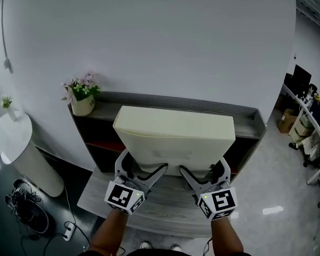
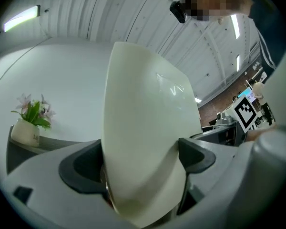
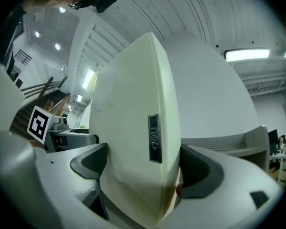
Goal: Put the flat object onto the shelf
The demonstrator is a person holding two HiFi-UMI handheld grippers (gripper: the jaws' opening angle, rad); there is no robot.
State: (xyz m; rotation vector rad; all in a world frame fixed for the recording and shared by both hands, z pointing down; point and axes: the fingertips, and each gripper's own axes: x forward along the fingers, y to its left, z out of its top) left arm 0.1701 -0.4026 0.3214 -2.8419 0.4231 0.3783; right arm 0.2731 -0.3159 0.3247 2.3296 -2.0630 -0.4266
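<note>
Both the left gripper (image 1: 144,167) and right gripper (image 1: 204,169) have fingers clamped on the flat object (image 1: 175,135). Hold it level and lower it onto the shelf (image 1: 246,126) top at 12 o'clock, clear of the flowerpot (image 1: 82,105) at 10.

The cream flat object (image 1: 176,135) hides the shelf's (image 1: 245,122) middle, and the person's forearms (image 1: 109,233) are cut off below.

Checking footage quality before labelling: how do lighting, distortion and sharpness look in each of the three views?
Head view: even soft light, sharp, a glare patch on the floor, the shelf bowed by the lens. Left gripper view: strong fisheye with dark corners, the cream cushion close and soft. Right gripper view: same fisheye, a ceiling light blown out, the cushion's label soft.
</note>
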